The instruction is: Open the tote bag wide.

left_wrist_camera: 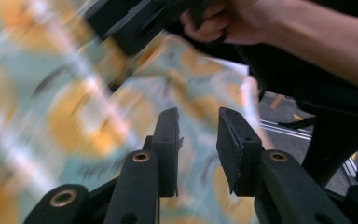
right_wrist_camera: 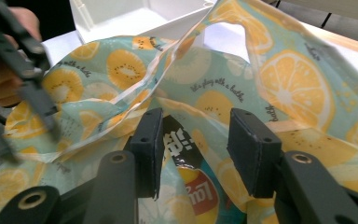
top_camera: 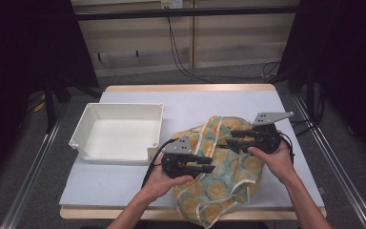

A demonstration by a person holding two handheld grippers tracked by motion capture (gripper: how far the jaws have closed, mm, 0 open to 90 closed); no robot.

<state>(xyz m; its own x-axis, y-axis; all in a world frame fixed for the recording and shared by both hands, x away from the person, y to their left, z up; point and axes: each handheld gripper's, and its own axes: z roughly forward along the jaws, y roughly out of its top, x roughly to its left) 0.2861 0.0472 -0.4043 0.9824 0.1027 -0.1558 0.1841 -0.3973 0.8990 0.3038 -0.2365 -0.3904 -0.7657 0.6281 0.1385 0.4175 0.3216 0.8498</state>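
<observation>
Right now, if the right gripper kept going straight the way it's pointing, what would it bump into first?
Probably the fruit-print bag. The right gripper has open jaws aimed into its folds, where a snack packet shows just beneath, so it might touch that about as soon. Depth is hard to judge.

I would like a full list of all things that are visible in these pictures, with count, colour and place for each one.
bag: one, pale green printed with orange and yellow fruit slices, crumpled on the near right of the table, hanging over its front edge.
snack packet: one, red and black print, inside the bag's opening.
bin: one, white, empty, on the table left of the bag.
table: one, pale grey top with a wooden edge.
cables: several, black, on the floor behind the table.
left gripper: one, black, over the bag's left side, jaws apart.
right gripper: one, black, over the bag's opening, jaws apart.
</observation>
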